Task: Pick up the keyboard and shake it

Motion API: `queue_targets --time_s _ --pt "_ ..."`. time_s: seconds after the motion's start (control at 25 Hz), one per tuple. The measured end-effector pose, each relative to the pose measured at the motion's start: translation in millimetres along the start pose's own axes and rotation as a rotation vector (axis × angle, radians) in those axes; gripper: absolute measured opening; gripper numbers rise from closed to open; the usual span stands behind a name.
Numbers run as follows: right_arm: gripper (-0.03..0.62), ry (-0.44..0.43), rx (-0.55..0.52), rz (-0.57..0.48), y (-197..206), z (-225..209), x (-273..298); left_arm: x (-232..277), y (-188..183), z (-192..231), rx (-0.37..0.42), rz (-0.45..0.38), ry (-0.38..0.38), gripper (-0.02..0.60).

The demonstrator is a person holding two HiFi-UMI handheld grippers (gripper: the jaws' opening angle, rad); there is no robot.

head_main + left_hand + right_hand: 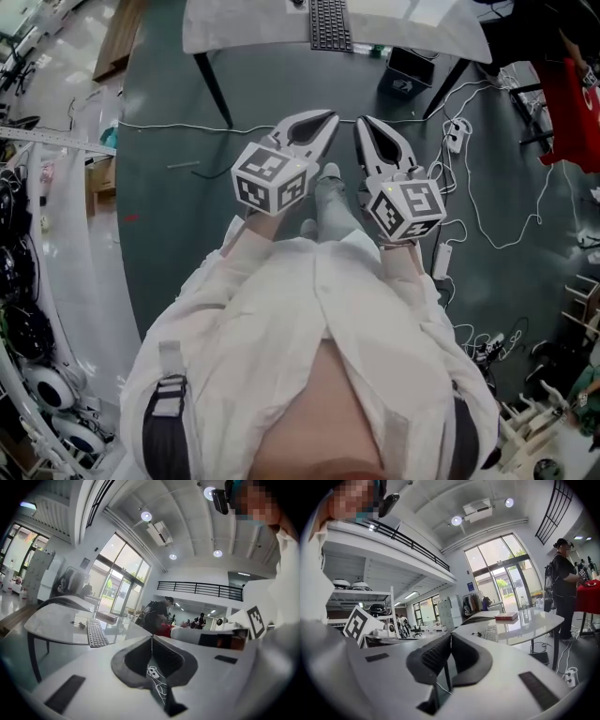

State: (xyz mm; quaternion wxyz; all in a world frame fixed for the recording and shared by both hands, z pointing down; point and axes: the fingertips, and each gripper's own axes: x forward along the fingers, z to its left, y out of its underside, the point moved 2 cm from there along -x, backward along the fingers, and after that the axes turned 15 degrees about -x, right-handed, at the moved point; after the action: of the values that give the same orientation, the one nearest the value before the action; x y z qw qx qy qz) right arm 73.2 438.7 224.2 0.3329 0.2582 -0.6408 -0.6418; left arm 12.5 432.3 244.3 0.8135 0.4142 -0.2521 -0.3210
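Observation:
The dark keyboard (pixel 330 23) lies on a white table (pixel 244 28) at the top of the head view, well ahead of both grippers. The left gripper view shows the keyboard (pixel 96 633) on the table (pixel 51 623) to the left of the jaws; in the right gripper view the keyboard (pixel 490 633) lies beyond the jaws on the table (pixel 525 623). My left gripper (pixel 329 118) and right gripper (pixel 361 125) are held side by side before my body, over the grey floor. Both are shut with nothing between the jaws.
A red book (pixel 506 616) lies on the table near the keyboard. Under the table sits a black box (pixel 409 75), with cables and a power strip (pixel 455 133) on the floor to the right. A person in black (pixel 562 583) stands by a red-covered table (pixel 574 98). Shelving (pixel 28 328) lines the left.

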Motion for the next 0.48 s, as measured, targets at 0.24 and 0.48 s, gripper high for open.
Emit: queue_targets --time_s 0.24,0.48 --pt "0.029 -0.014 0.005 -0.006 3 -37 50 41 -25 33 0.007 -0.019 0.001 0.015" --pt "0.029 -0.040 -0.008 0.001 0 -81 112 91 -60 72 0.026 -0.035 -0.016 0.015"
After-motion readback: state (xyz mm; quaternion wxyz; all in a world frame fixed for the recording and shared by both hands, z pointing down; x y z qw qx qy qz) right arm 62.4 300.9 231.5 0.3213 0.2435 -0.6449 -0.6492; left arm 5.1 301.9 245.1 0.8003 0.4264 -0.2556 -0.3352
